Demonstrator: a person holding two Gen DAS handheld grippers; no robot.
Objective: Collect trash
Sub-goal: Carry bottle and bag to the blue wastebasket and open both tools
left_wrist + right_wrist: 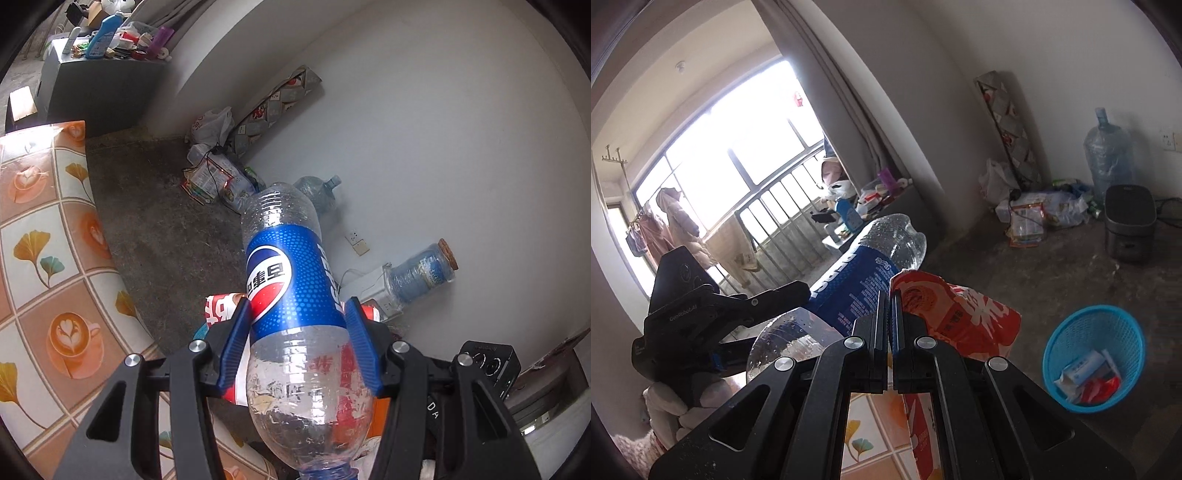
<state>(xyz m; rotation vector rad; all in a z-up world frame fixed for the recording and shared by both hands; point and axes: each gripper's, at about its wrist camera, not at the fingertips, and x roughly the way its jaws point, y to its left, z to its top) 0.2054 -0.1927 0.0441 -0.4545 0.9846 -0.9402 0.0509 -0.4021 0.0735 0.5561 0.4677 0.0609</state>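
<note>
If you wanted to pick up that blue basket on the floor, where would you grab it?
I'd take the blue basket by its top rim, coming straight down from above. It stands upright with its mouth open, and the mesh wall is thin enough to fit between two fingers. The near rim looks clear; the trash lies low inside.

White walls (424, 110), bare concrete floor (166, 229), bright barred window (731, 147), grey curtain (849, 103), patterned tablecloth (48, 240)
</note>
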